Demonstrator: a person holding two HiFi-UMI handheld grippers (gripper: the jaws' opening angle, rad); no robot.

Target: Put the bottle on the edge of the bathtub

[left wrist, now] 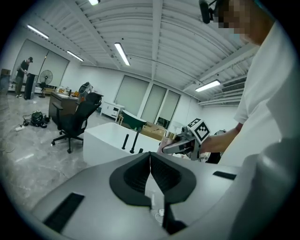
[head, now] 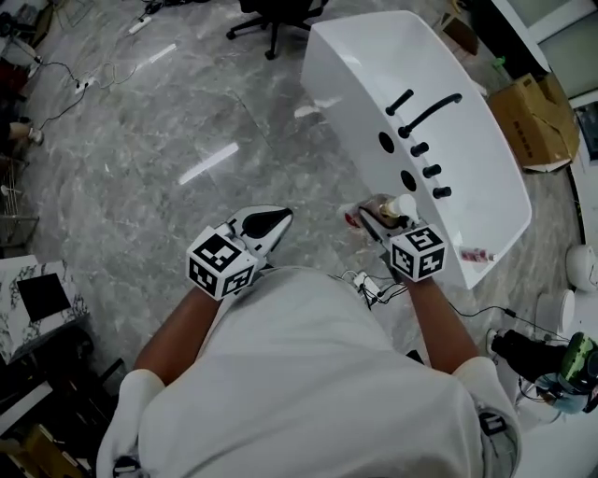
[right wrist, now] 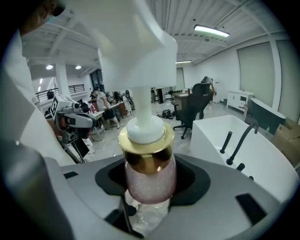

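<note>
A pink glitter bottle [right wrist: 150,176] with a gold collar and a white pump top stands upright between the jaws of my right gripper [right wrist: 149,190], which is shut on its body. In the head view the bottle [head: 391,209] and right gripper [head: 378,217] hover beside the near left rim of the white bathtub [head: 369,79], just off its edge. My left gripper [head: 271,222] is held over the floor to the left, its pads pressed together with nothing between them. The left gripper view shows the left gripper [left wrist: 151,164], the tub [left wrist: 105,138] and the right gripper [left wrist: 180,146] beyond.
Black faucet fittings [head: 425,112] line the tub's wide rim, and a small pink tube [head: 476,254] lies at its near end. A cardboard box [head: 537,117] stands right of the tub. An office chair [head: 276,14] stands far back. Cables trail across the marble floor [head: 140,140].
</note>
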